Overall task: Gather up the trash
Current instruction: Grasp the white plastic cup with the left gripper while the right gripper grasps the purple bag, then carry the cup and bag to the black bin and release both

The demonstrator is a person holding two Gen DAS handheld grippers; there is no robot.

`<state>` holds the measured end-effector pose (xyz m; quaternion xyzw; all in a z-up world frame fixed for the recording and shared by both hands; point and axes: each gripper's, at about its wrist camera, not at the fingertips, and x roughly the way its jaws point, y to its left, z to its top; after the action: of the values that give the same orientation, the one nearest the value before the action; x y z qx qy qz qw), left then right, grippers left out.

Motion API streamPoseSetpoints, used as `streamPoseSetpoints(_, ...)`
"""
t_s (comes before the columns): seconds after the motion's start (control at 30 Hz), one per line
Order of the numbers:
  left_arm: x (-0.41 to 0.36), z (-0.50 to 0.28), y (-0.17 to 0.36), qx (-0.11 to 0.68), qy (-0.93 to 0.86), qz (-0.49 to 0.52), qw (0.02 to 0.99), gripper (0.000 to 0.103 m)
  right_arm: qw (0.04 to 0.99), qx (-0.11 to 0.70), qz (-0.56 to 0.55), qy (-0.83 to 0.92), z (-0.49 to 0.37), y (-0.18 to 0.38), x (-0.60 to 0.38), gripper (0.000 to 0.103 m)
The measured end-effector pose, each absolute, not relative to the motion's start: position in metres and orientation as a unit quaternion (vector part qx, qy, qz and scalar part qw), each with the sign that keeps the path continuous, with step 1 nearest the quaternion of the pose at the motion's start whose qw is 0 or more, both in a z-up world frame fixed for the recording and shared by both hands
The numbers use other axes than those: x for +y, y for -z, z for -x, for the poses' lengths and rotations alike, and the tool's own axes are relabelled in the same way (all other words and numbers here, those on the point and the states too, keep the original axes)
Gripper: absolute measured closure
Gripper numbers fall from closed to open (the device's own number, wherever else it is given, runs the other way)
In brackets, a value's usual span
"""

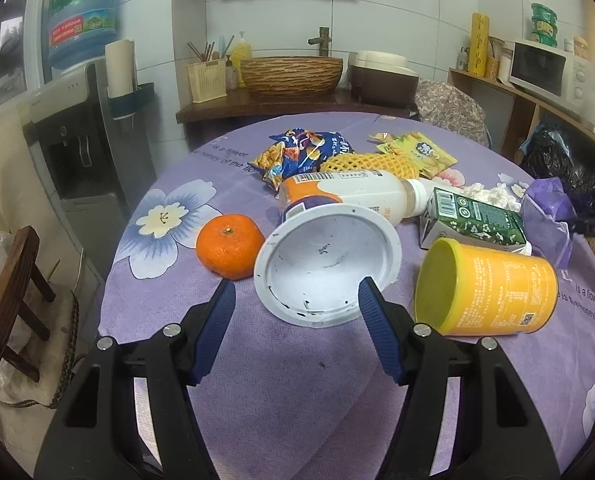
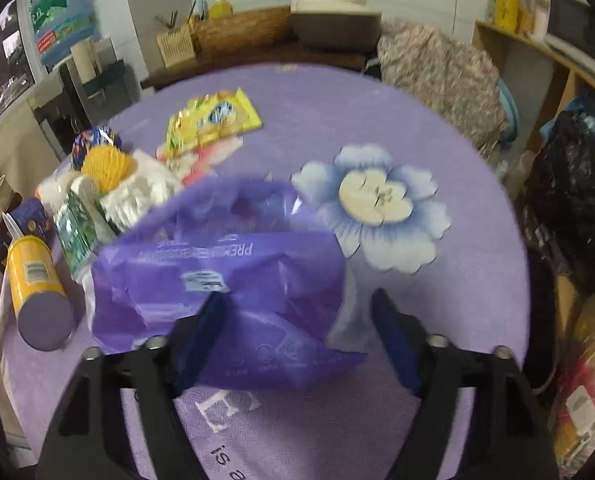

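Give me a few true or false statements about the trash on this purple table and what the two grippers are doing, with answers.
1. The white cup lies on its side between the left gripper's open fingers. True.
2. The orange sits inside the white cup. False: it rests on the tablecloth beside it.
3. The yellow can stands upright. False: it lies on its side.
4. The right gripper is open over a purple bag. True.
5. The green carton lies behind the yellow can. True.
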<state>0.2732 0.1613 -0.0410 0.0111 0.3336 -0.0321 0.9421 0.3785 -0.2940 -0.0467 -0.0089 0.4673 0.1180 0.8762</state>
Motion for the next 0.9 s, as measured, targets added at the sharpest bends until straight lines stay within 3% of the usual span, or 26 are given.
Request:
streamPoseSetpoints(0.07, 0.165, -0.279, 0.042, 0.338, 0.036, -0.007, 0.940, 0.039, 0.880, 0.463, 0.000, -0.110, -0.378, 0.051, -0.298, 0.062)
streamPoseSetpoints(0.23, 0.171, -0.293, 0.044, 0.345, 0.037, -0.012, 0.938, 0.054, 0.882, 0.456, -0.021, -0.117, -0.371, 0.050, -0.302, 0.077)
streamPoseSetpoints(0.57, 0.163, -0.310, 0.046, 0.351, 0.043, -0.038, 0.934, 0.088, 0.886, 0.447, -0.028, -0.121, -0.362, 0.047, -0.302, 0.080)
streamPoseSetpoints(0.8, 0.150, -0.304, 0.038, 0.330, 0.047, -0.044, 0.942, 0.095, 0.893, 0.430, -0.039, -0.129, -0.354, 0.044, -0.303, 0.081)
streamPoseSetpoints(0.83, 0.150, -0.302, 0.035, 0.325, 0.046, -0.045, 0.943, 0.096, 0.894, 0.427, -0.041, -0.132, -0.353, 0.043, -0.304, 0.088)
streamPoseSetpoints(0.9, 0.150, -0.300, 0.028, 0.314, 0.044, -0.042, 0.947, 0.096, 0.898, 0.417, -0.044, -0.137, -0.349, 0.039, -0.305, 0.088)
